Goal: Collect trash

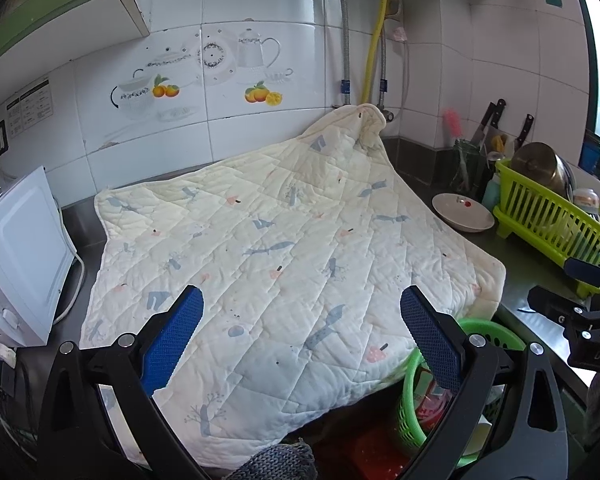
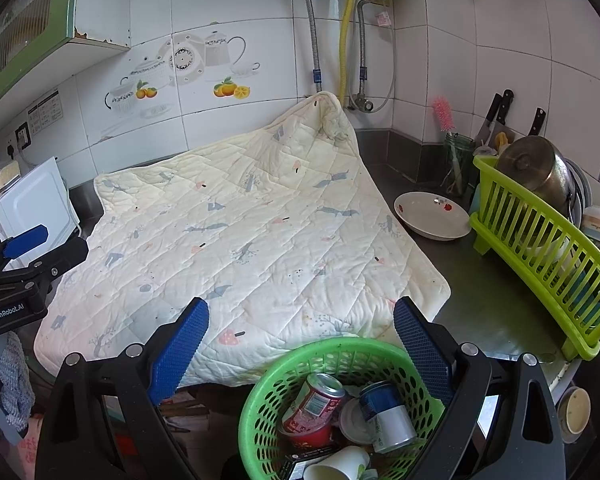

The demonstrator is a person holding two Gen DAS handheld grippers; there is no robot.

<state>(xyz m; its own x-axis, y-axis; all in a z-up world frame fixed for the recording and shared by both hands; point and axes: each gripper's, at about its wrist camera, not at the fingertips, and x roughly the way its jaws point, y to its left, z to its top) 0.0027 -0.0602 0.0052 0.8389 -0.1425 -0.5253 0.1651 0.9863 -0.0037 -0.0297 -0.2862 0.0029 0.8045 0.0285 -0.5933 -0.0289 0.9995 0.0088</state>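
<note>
Quilted cream fabric fills the left wrist view: a padded mat [image 1: 284, 248] printed with grey and pink motifs lies spread over the dark counter [image 1: 540, 292], 1 far corner propped against the tiled wall. The left gripper [image 1: 302, 332] hangs above its near half with jaws spread wide and nothing between them. No loose trash shows on the mat. At lower right the green basket [image 1: 410, 396] sits below the counter edge, partly hidden by the right blue pad, and a white appliance [image 1: 24, 248] stands at the left.

From the right wrist view, the right gripper [image 2: 302, 344] is likewise released and empty, poised just over the basket's rim. Inside lie a red can [image 2: 314, 402], a blue-and-white can [image 2: 388, 416], a paper cup [image 2: 340, 464] and a flat white lid [image 2: 350, 420]. Beyond the mat, a bowl [image 2: 432, 216] rests beside a lime dish rack [image 2: 540, 264].

The collecting looks close to finished. Those cans are probably light, thin-walled and slick, easily dented, so a gentle squeeze across the middle of the body suits them; the cup is soft and would crush, so take it lightly near its stiffer rim.
</note>
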